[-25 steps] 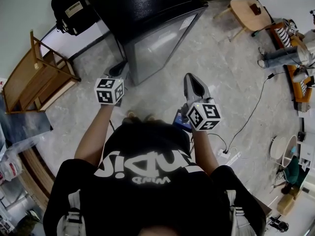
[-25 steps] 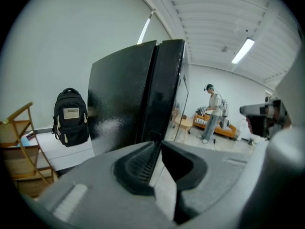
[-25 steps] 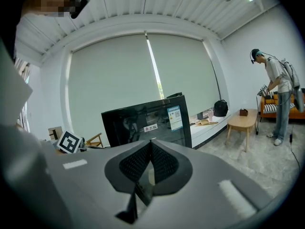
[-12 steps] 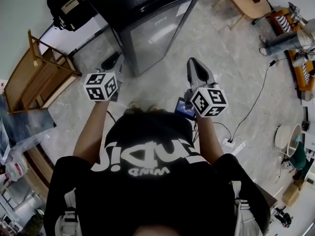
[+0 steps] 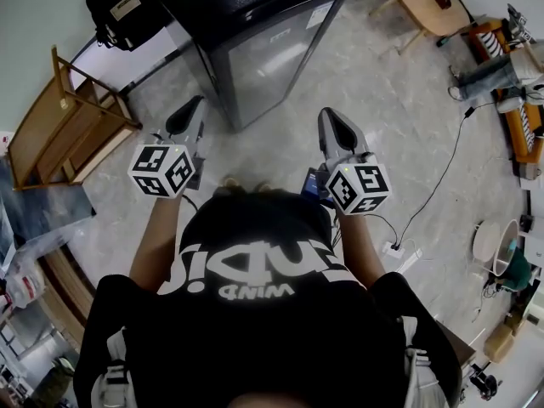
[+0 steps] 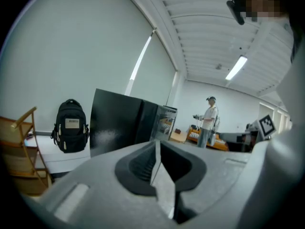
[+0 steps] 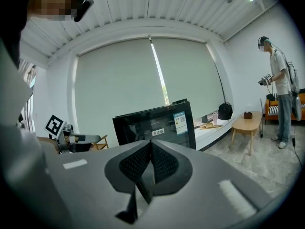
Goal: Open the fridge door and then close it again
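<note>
While standing clear of backpack (image 5: 119, 11) and wooden chair (image 5: 64, 121), closing left claw (image 5: 195, 105) on nothing, holding right claw (image 5: 332, 114) together, empty, aiming both at closed fridge (image 5: 263, 45) ahead, apart from it.

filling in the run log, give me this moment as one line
fridge door closed | left gripper fingers closing, empty | right gripper shut, empty

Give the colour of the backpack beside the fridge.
Black, with a pale label. The backpack shows best in the left gripper view.
</note>
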